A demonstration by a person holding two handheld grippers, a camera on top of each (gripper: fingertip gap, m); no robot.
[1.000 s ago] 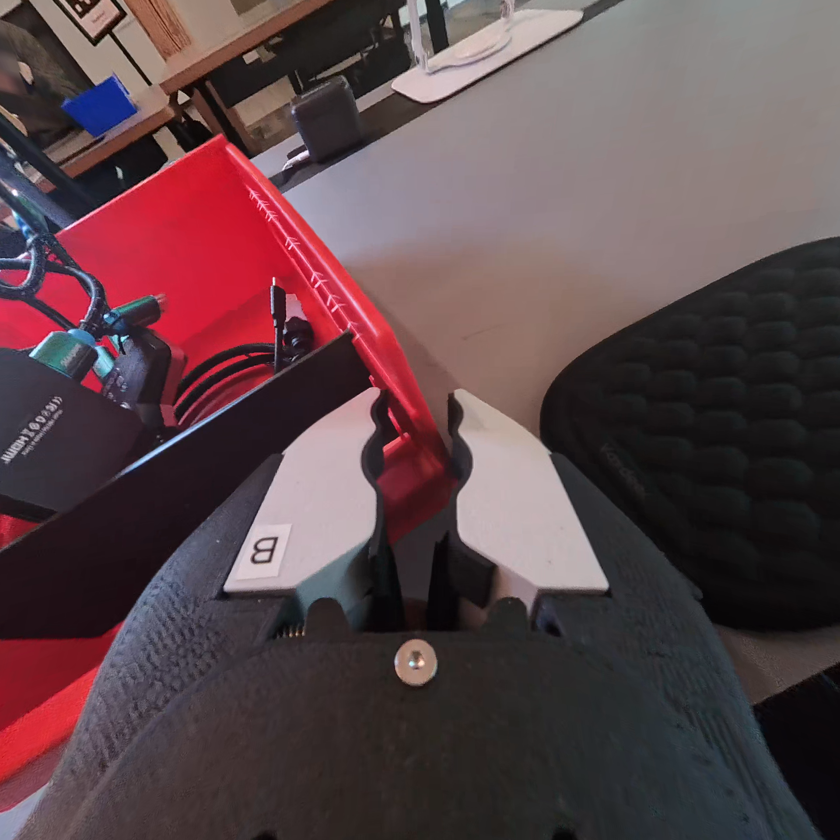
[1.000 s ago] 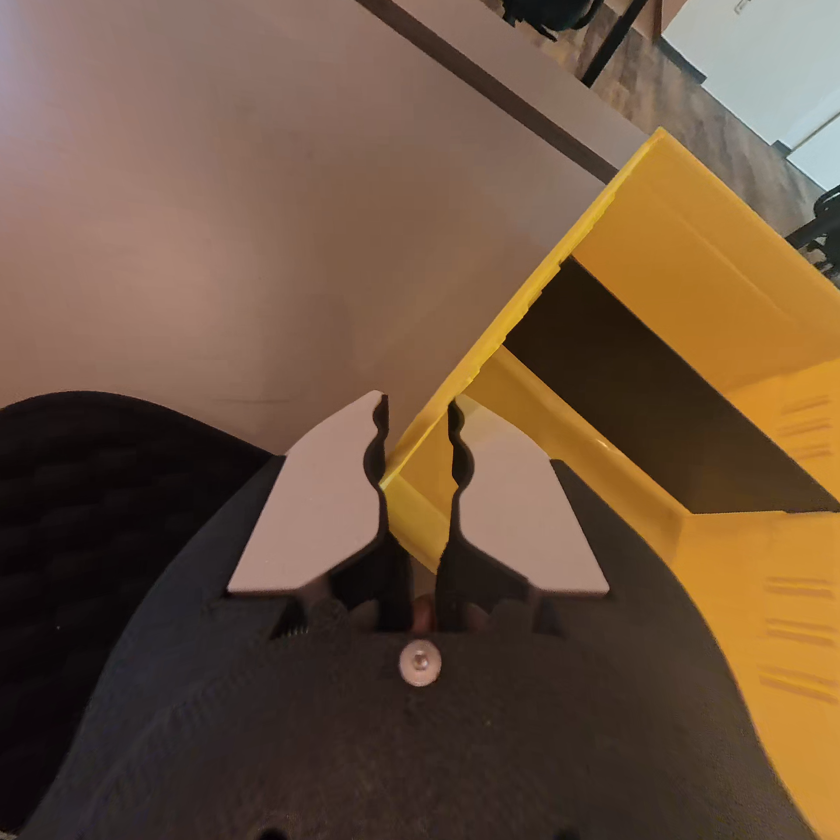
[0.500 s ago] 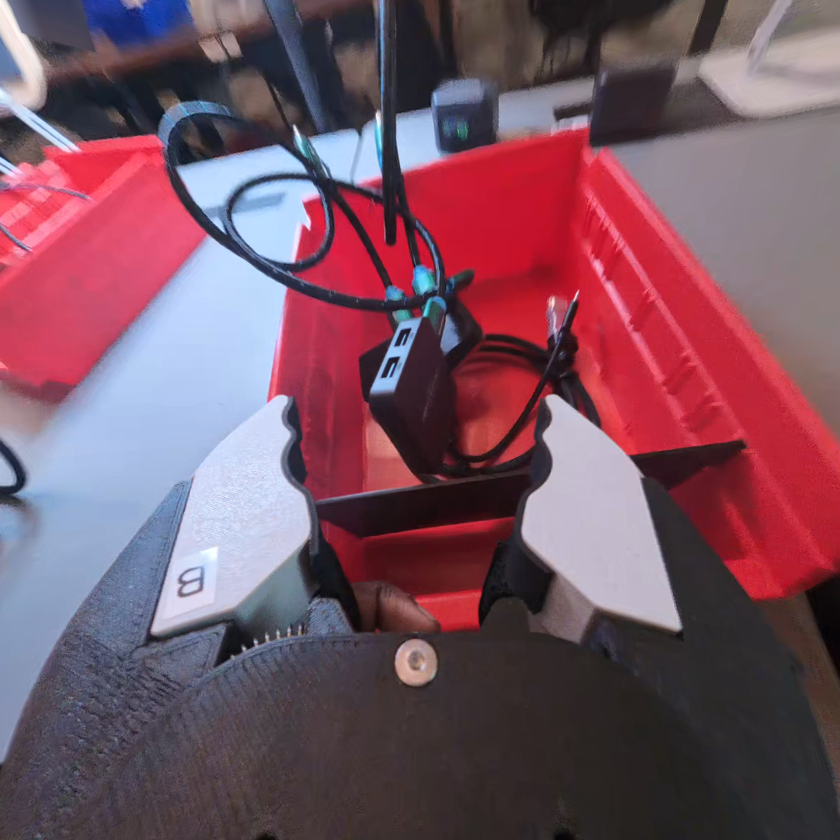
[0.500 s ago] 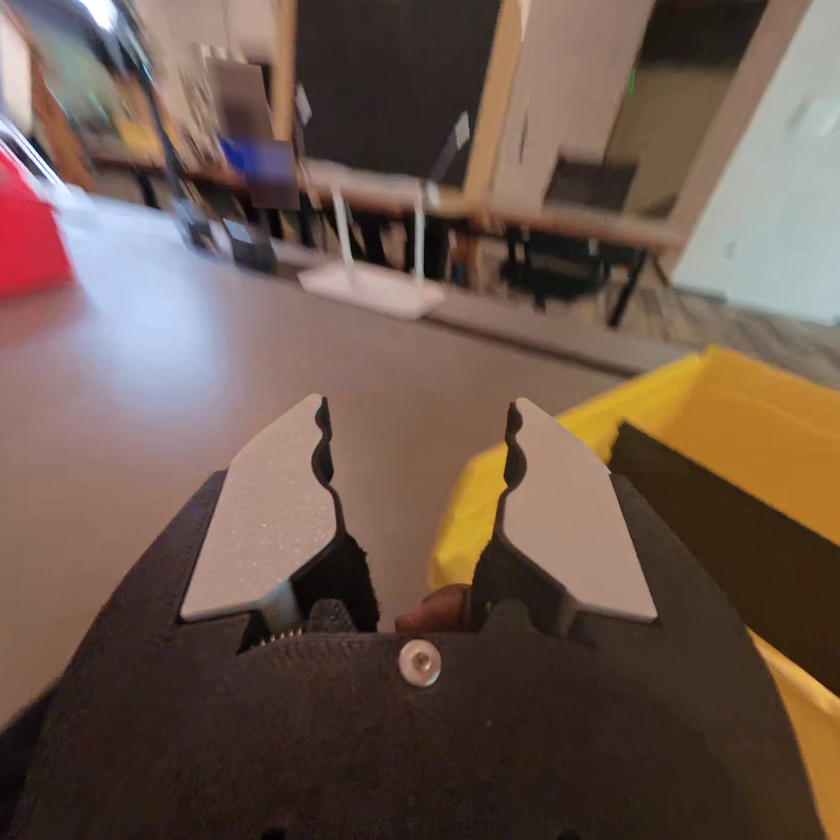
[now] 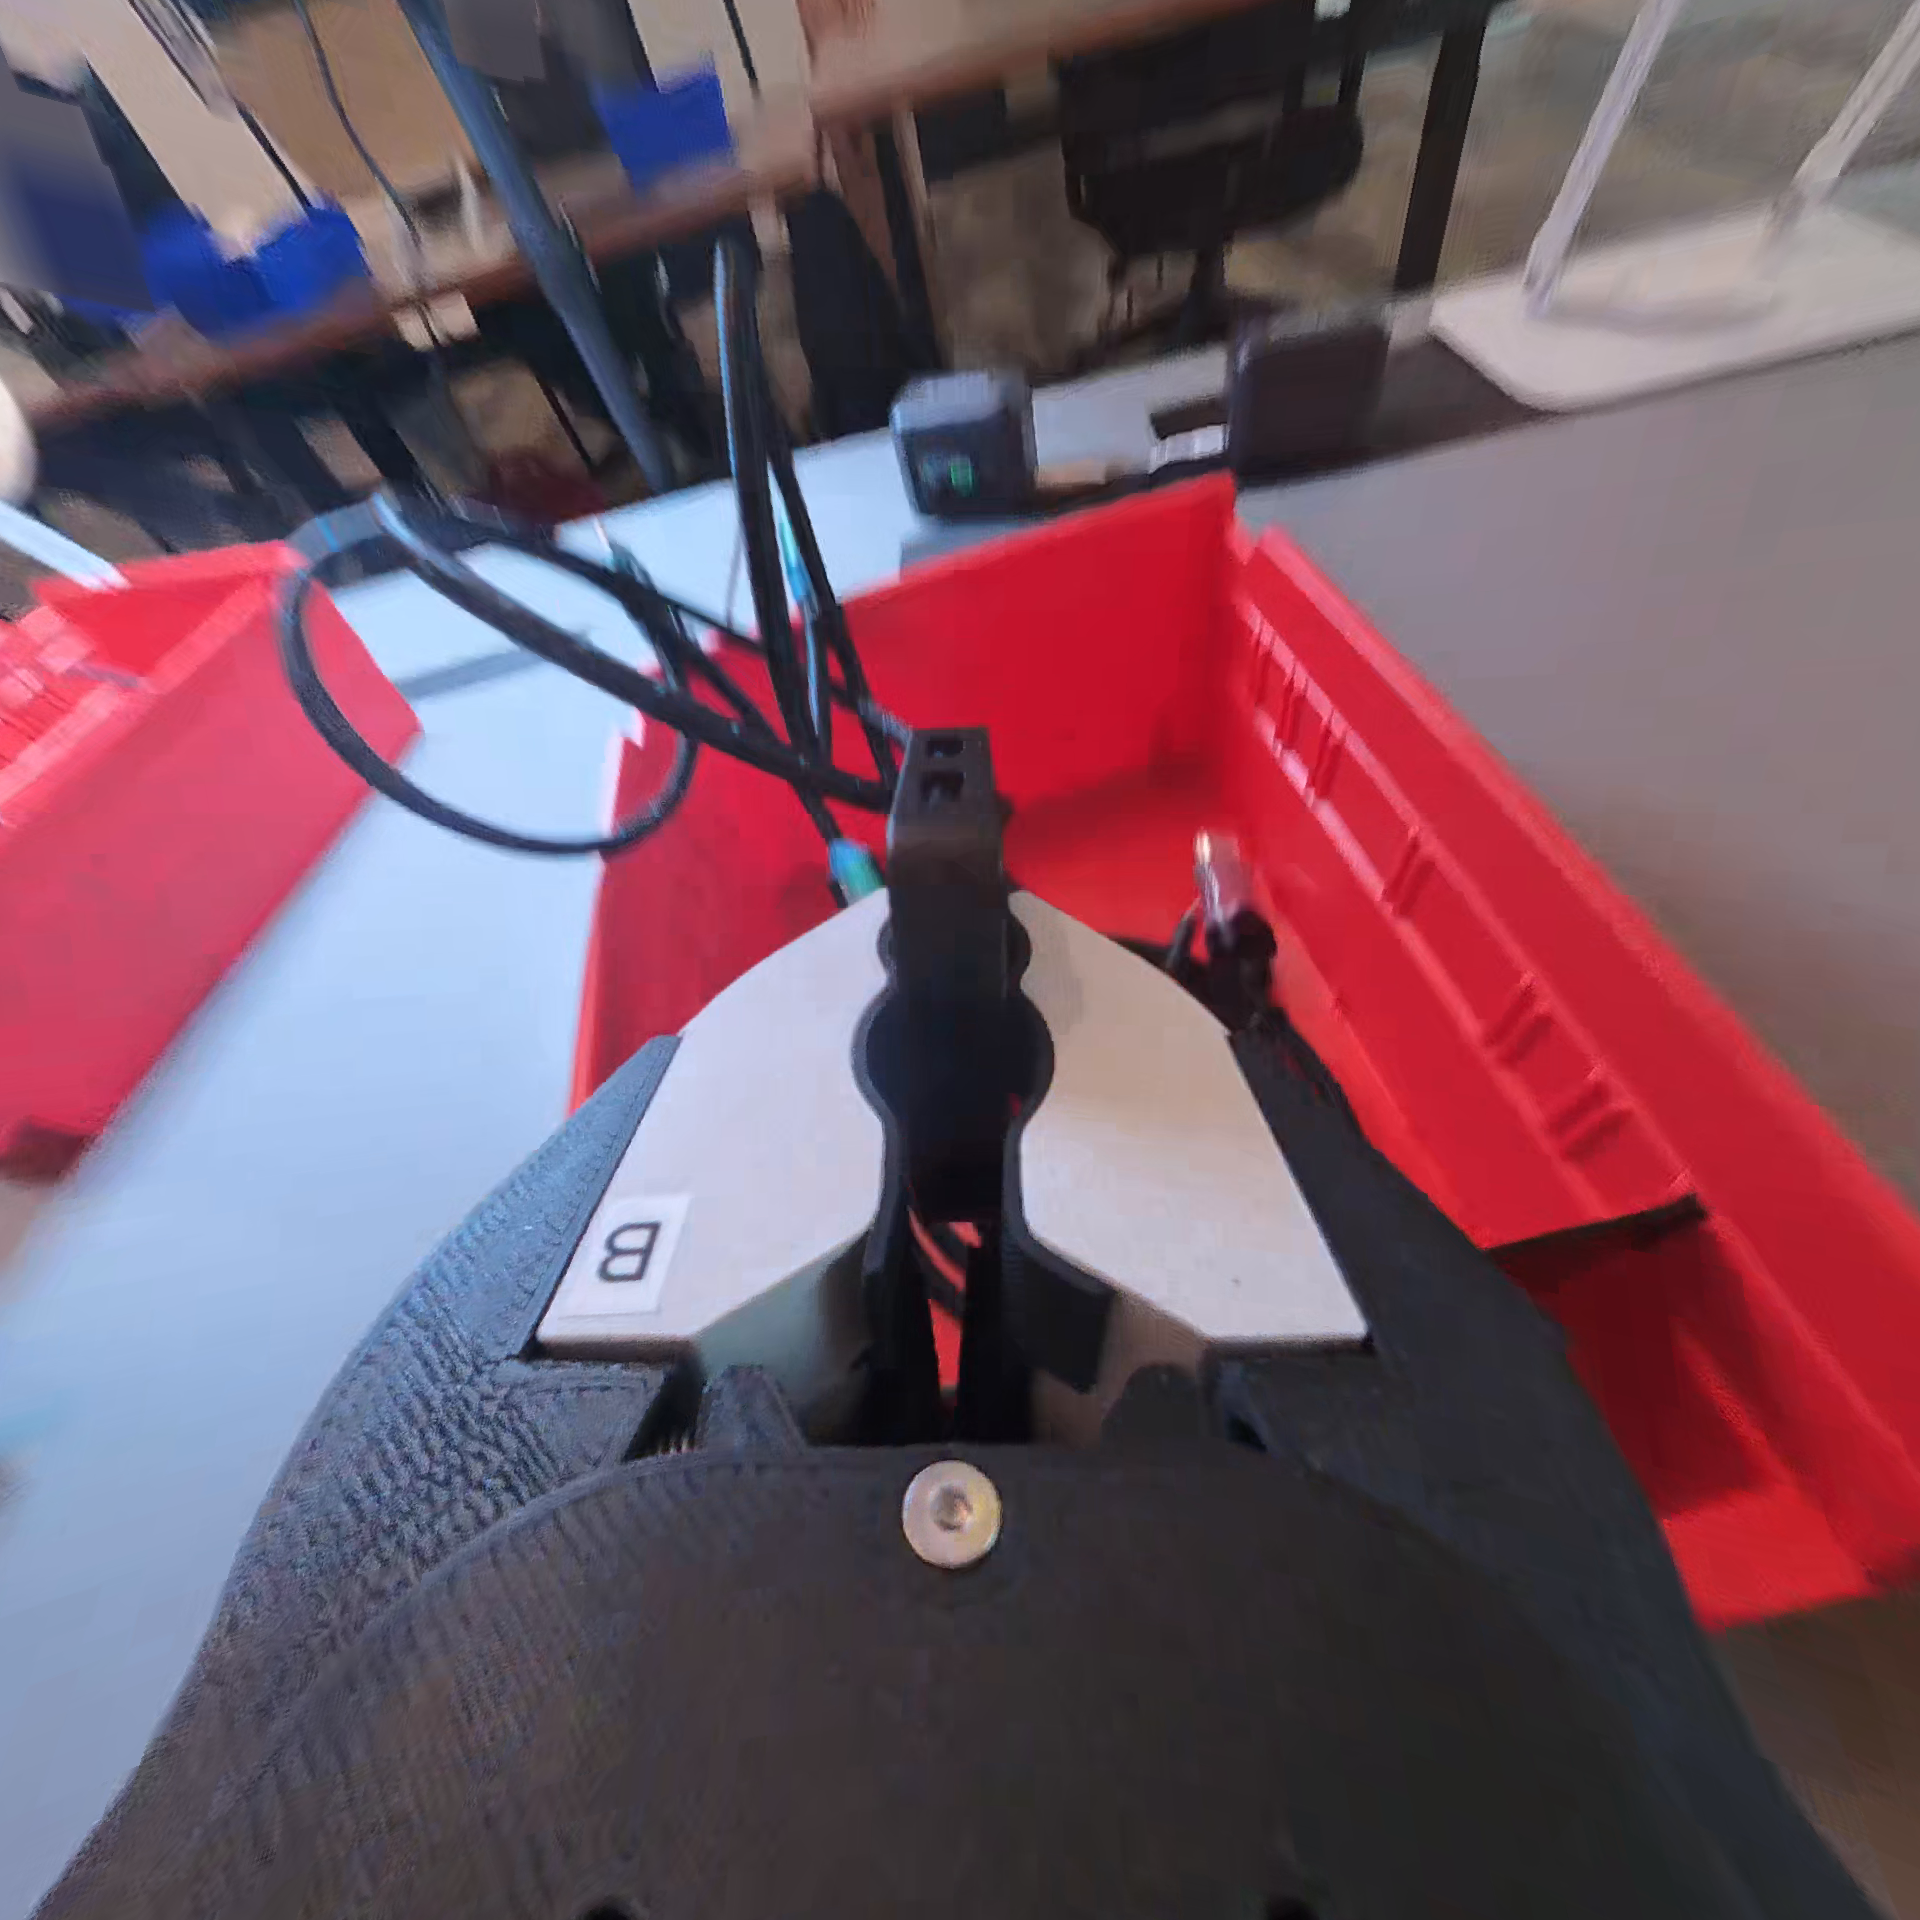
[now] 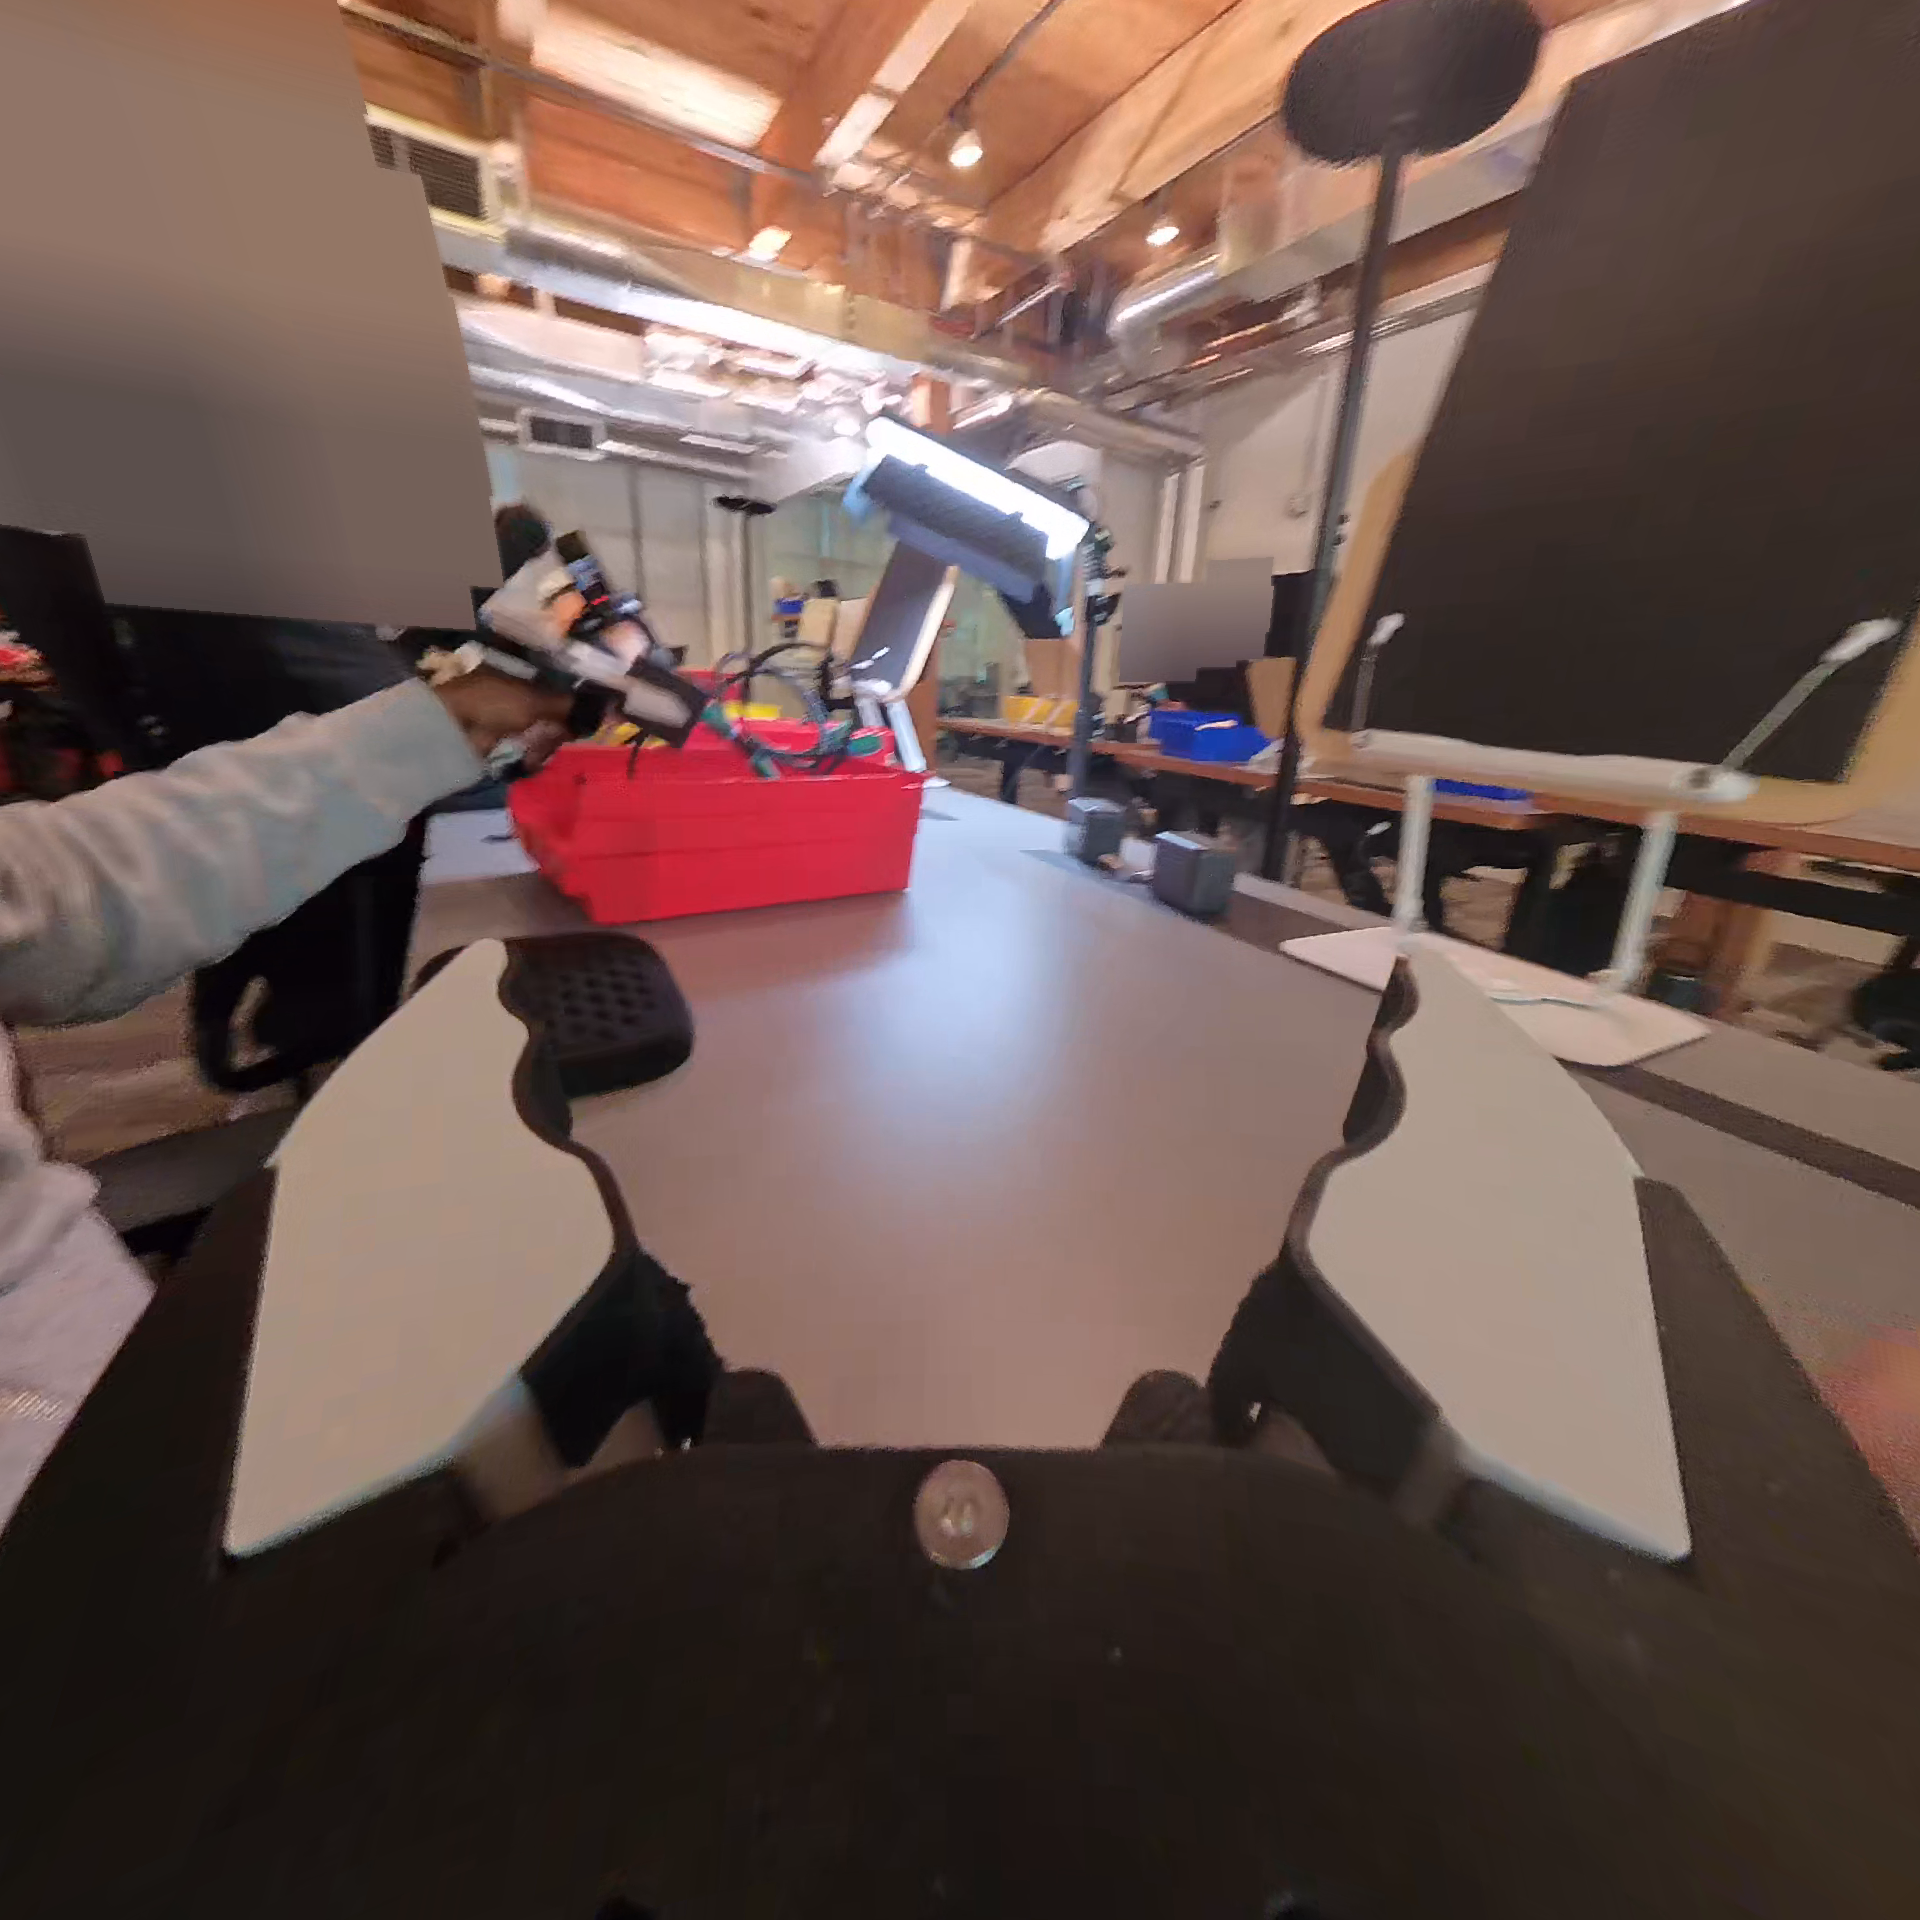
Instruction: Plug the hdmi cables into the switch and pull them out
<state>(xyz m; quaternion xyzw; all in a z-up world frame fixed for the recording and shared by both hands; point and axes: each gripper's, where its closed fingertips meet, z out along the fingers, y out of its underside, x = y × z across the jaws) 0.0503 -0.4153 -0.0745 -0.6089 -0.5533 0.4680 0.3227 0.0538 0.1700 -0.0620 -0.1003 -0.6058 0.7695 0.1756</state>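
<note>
Centrally, the left hand-held gripper (image 5: 948, 935) clamps the small, rigid, presumably light switch (image 5: 943, 831) by its flat sides; stiff cables (image 5: 582, 665) trail. The right hand-held gripper (image 6: 956, 997) gapes empty.

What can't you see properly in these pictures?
- Left wrist view: the lower part of the switch is hidden between the left gripper fingers.
- Left wrist view: motion blur smears where the cables plug in.
- Right wrist view: the red bin contents are too small.
</note>
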